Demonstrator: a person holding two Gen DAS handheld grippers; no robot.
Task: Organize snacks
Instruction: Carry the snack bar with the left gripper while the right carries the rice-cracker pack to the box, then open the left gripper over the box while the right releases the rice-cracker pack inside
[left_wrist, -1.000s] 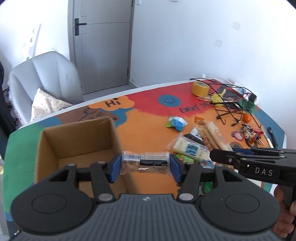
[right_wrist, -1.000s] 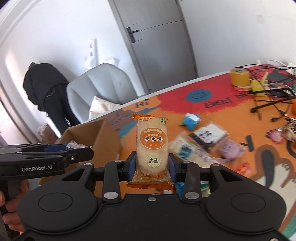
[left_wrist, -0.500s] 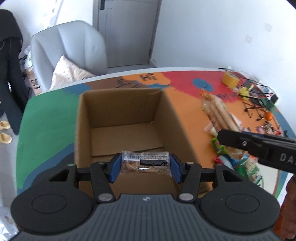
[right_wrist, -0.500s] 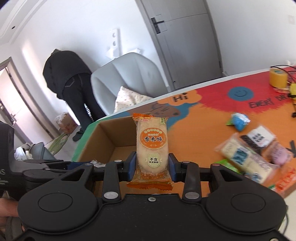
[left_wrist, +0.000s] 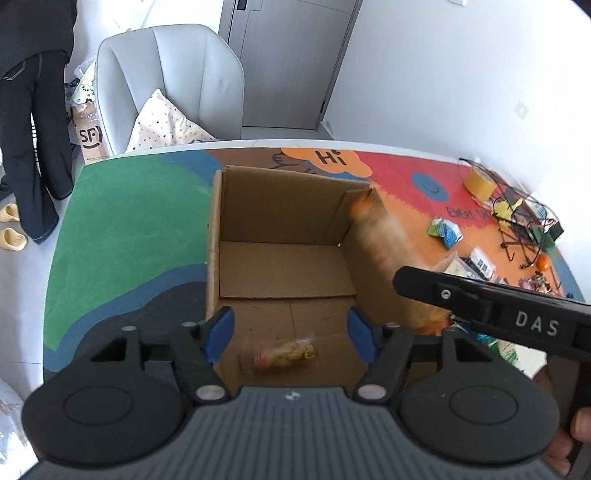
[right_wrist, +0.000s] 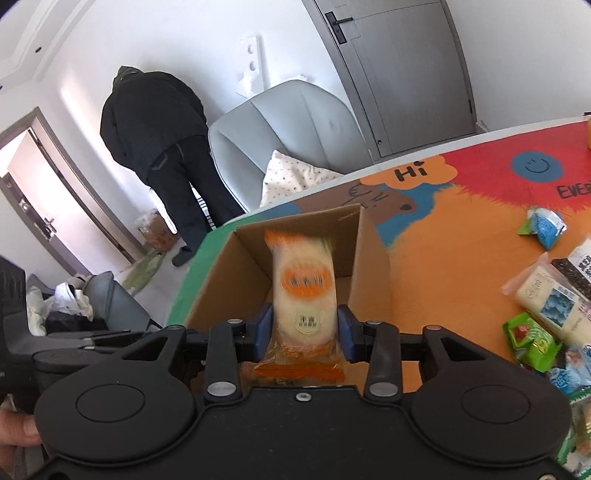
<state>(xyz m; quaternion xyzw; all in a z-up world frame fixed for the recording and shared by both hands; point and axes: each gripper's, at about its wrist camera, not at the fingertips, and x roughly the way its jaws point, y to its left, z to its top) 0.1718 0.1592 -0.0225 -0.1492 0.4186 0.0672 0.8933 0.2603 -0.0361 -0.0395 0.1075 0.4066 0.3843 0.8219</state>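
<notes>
Painted in green, orange and red, the table carries an open cardboard box. I am loading snacks into it. My left gripper hangs spread over the box, a small clear-wrapped snack blurred below and between its jaws. My right gripper pinches a rice cracker pack above the box; next I spread those jaws.

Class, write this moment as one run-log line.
left gripper: open, above cardboard box | clear snack packet: in box | right gripper: shut on rice cracker pack, over box
</notes>
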